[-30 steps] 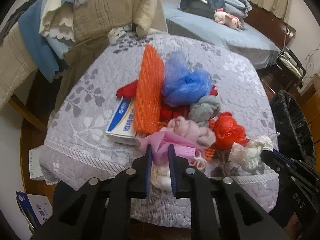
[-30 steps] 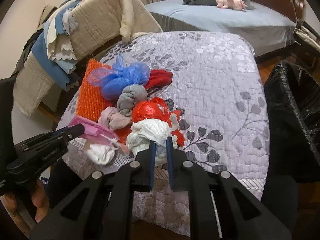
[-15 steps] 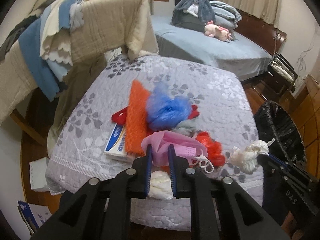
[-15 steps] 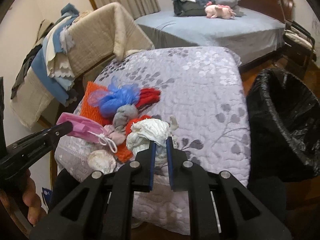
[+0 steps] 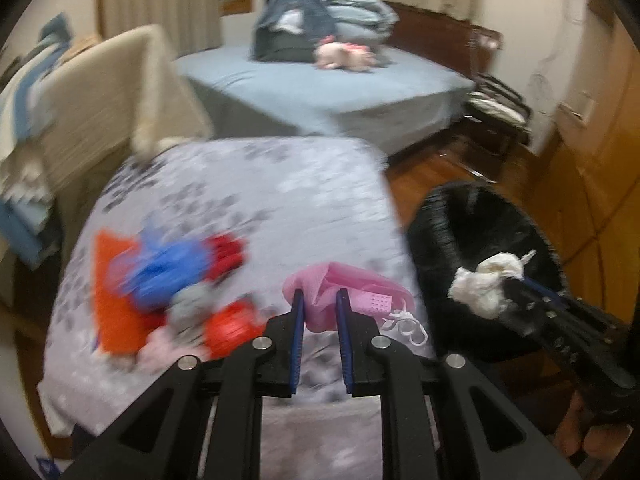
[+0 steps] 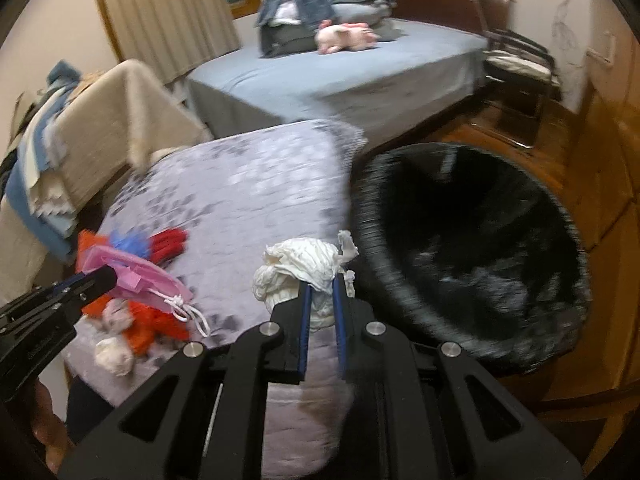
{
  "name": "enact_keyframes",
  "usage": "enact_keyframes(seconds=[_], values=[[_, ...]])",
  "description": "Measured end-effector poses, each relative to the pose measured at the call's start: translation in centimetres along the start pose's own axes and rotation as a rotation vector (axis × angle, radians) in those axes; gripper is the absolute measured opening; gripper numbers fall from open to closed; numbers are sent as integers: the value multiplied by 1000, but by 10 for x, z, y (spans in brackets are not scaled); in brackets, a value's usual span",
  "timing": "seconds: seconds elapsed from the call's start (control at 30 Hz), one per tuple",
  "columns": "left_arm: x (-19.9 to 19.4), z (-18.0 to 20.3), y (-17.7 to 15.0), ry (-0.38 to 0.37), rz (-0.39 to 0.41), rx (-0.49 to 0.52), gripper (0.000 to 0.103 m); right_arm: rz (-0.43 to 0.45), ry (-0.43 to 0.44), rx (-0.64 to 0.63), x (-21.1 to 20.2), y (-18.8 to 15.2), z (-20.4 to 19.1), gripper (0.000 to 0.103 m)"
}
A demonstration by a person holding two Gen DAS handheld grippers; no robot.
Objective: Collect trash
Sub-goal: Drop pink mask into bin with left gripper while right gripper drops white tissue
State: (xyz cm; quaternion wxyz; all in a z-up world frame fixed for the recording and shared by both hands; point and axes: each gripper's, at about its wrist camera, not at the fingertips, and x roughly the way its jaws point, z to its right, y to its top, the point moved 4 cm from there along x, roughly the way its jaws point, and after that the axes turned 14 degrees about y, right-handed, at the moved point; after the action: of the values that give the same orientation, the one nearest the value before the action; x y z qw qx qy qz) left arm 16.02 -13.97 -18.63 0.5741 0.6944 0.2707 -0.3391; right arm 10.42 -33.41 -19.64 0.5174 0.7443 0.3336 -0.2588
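Trash items held aloft, one per gripper; no legible writing.

Pink face mask (image 5: 344, 292), clamped in left gripper (image 5: 319, 304), above grey quilt (image 5: 256, 184). White crumpled wad (image 6: 304, 268), pinched in right gripper (image 6: 320, 296), beside black bin bag (image 6: 472, 248) at 3 o'clock. Remaining pile (image 5: 168, 284) at 9 o'clock, blurred.

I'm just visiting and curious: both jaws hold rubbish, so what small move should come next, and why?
Probably carry the right gripper a little further right over the black bin, then open it. Its white plastic wad hangs beside the rim; the left gripper holds the pink mask over the table.
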Motion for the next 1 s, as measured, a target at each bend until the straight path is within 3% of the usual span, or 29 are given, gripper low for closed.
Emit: enact_keyframes(seconds=[0.23,0.4,0.6,0.77,0.87,0.93,1.0], values=[[12,102,38,-139,42,72,16,19,-87,100,-8,19,95,11],[32,160,52,-172,36,111,16,-32,-114,118,9,25,143,11],[75,221,56,-192,-41,183,16,-116,-153,156,41,29,193,11],[112,251,51,-179,-102,251,21,-176,-165,196,70,30,223,12],[129,258,44,-171,-147,270,34,-188,-184,211,77,28,232,22],[131,258,44,-165,-150,275,36,-189,-188,221,75,27,237,24],[127,250,44,-167,-140,264,44,-184,-190,222,72,24,235,24]])
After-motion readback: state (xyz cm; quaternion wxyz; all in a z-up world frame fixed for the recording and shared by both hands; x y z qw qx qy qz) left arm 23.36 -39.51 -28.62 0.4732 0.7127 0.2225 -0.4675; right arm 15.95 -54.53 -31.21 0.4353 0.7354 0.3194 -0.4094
